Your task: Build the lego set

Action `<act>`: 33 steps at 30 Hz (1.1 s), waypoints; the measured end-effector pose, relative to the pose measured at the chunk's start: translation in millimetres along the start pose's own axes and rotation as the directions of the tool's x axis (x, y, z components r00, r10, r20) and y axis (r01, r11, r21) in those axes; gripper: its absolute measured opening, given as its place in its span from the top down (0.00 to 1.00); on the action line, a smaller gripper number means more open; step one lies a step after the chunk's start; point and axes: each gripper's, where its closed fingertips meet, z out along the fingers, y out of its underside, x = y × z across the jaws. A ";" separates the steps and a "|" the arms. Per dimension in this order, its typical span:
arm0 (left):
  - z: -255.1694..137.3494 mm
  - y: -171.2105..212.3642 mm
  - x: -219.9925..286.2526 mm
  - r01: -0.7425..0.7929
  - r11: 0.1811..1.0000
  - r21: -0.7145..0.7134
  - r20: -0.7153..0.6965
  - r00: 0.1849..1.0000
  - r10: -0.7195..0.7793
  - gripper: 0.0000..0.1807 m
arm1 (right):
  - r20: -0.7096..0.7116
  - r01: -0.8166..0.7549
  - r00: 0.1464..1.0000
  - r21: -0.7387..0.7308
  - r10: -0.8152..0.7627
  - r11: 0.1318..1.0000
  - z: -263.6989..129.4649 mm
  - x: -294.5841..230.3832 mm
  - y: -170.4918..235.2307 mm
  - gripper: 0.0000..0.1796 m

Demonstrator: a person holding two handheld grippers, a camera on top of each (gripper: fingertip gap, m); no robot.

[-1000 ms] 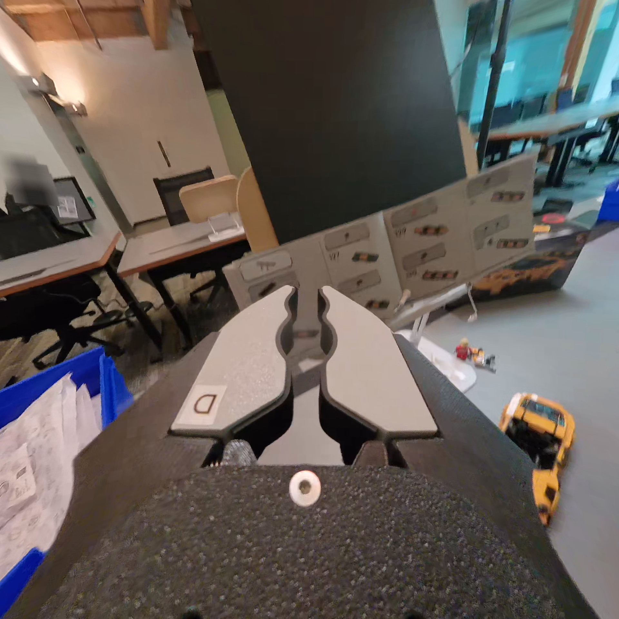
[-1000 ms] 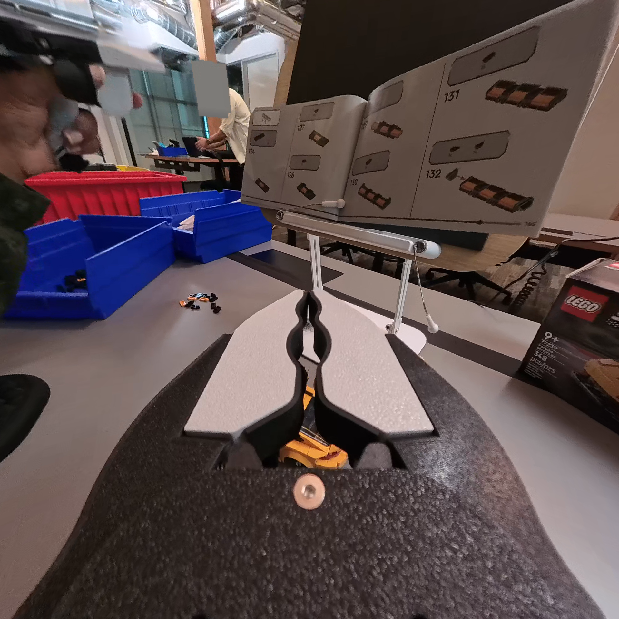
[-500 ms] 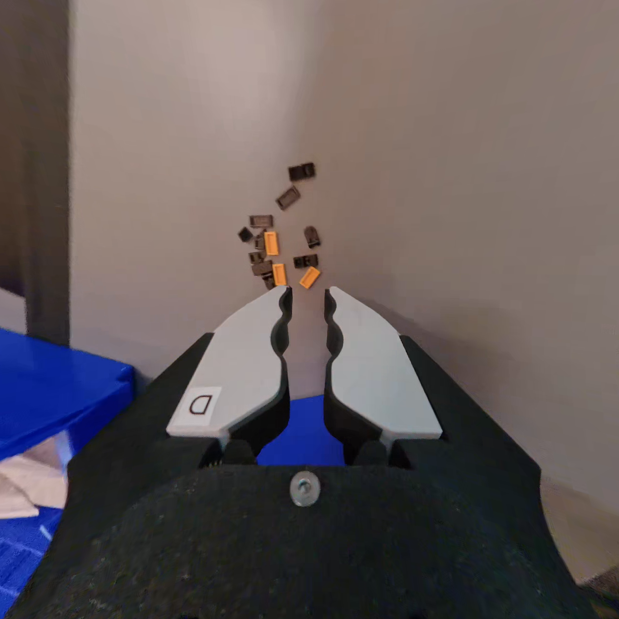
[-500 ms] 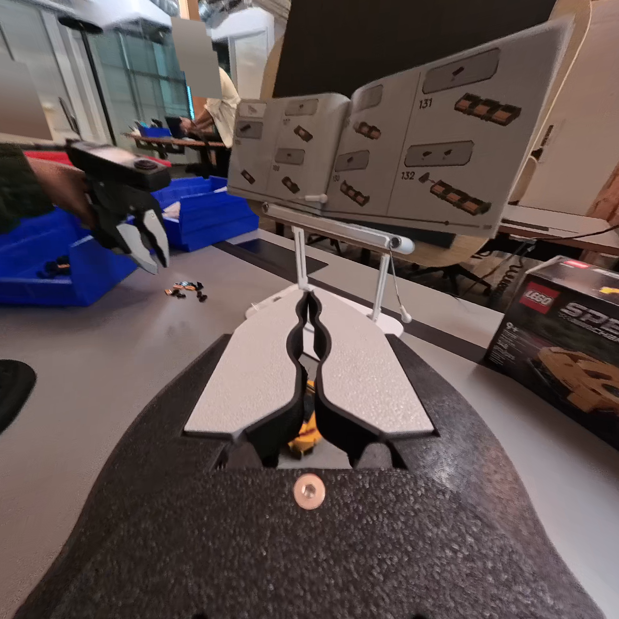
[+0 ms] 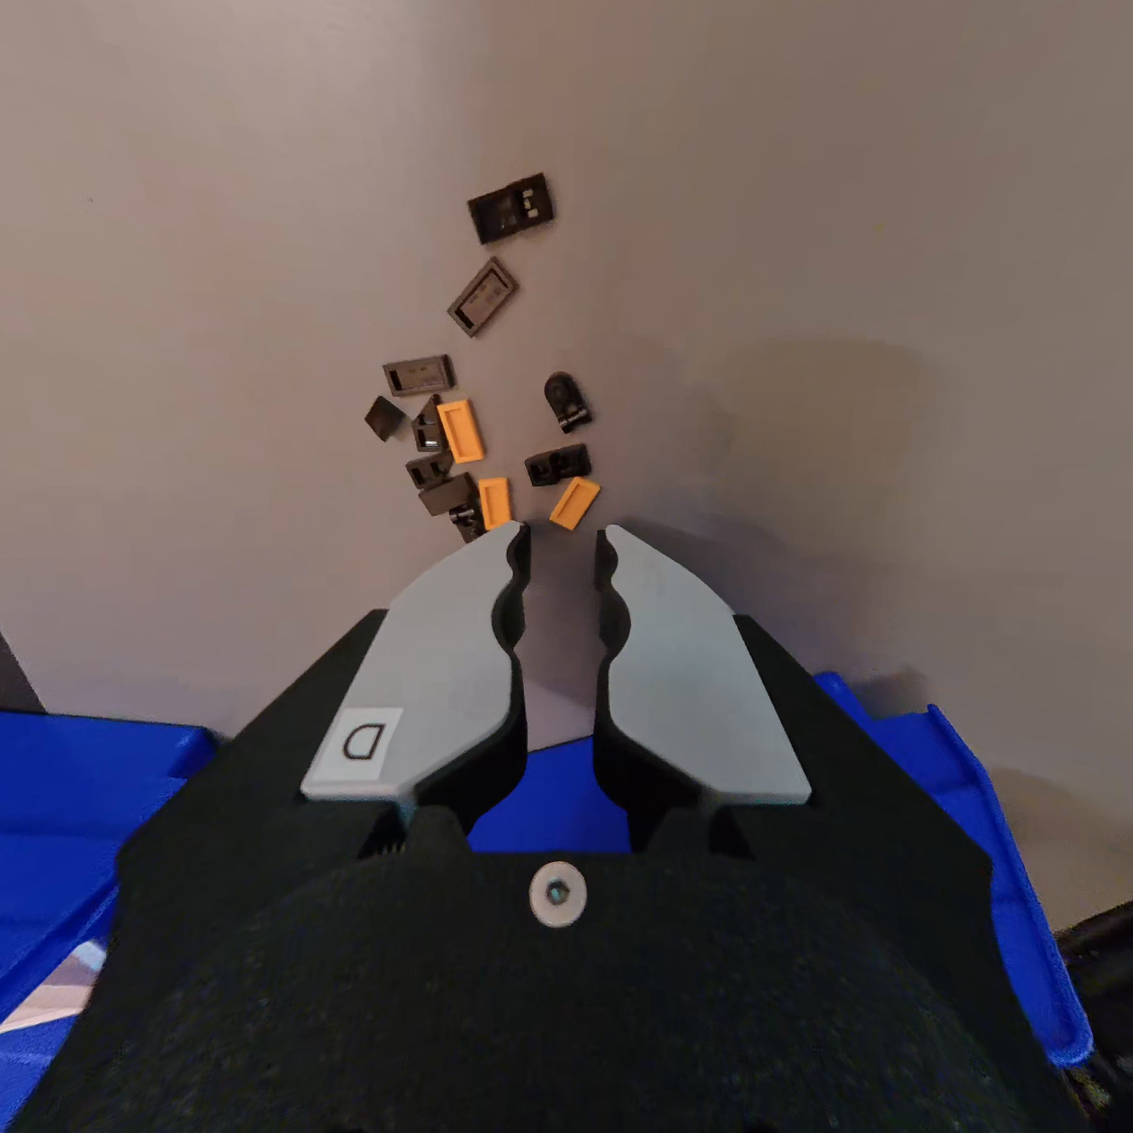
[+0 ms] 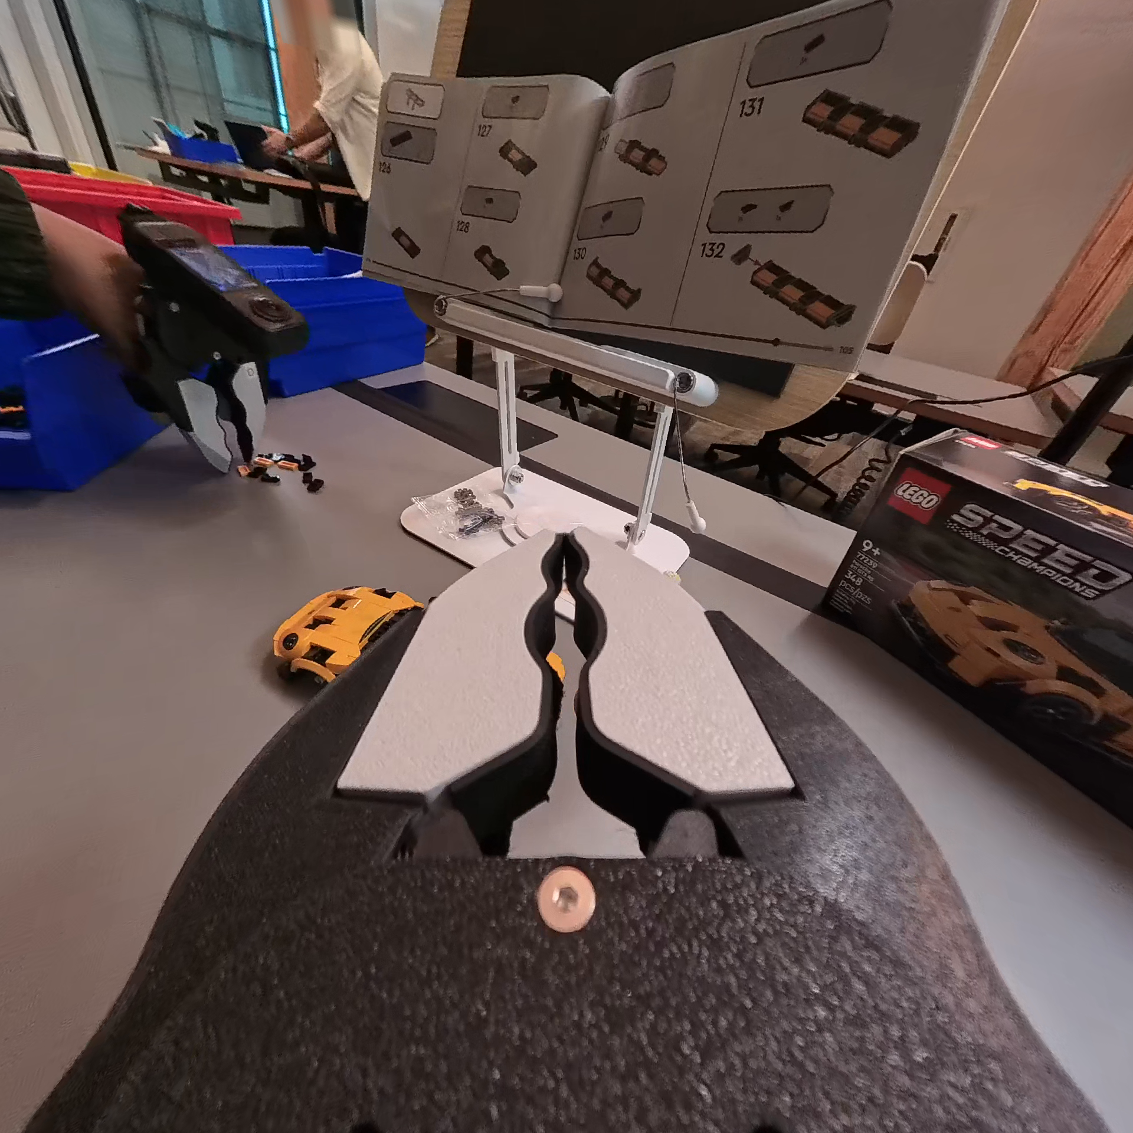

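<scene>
Little orange and black lego pieces (image 5: 484, 423) lie on my gray desk (image 5: 797, 306), just past my left tool (image 5: 561, 530), which is open and empty. The yellow lego car (image 6: 334, 631) sits near my right tool (image 6: 564, 542), whose tips look pressed together, maybe on nothing.

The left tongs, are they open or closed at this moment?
Open. In the left wrist view the left tongs show a clear gap between the tips, with nothing held, just short of the loose orange and black pieces on the grey table.

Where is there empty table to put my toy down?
Bare grey table lies between the loose pieces and the yellow car. It is crowded by the left claw, the book stand and the box.
</scene>
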 end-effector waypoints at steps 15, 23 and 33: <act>-21.8 -36.4 26.9 0.015 0.998 0.062 0.002 1.000 -0.016 0.96 | 0.013 0.047 0.999 -0.023 -0.046 0.999 -0.1 -8.1 5.7 1.00; -119.6 -210.3 178.5 0.053 0.535 0.843 -0.151 0.978 0.142 0.96 | 0.439 -0.030 0.895 -0.117 0.079 0.993 -4.4 -88.1 20.5 0.98; -154.6 -254.5 221.2 -0.085 0.126 0.988 0.071 0.991 0.114 0.96 | 0.687 -0.455 0.457 -0.366 0.565 0.812 -26.4 -131.9 -0.5 0.83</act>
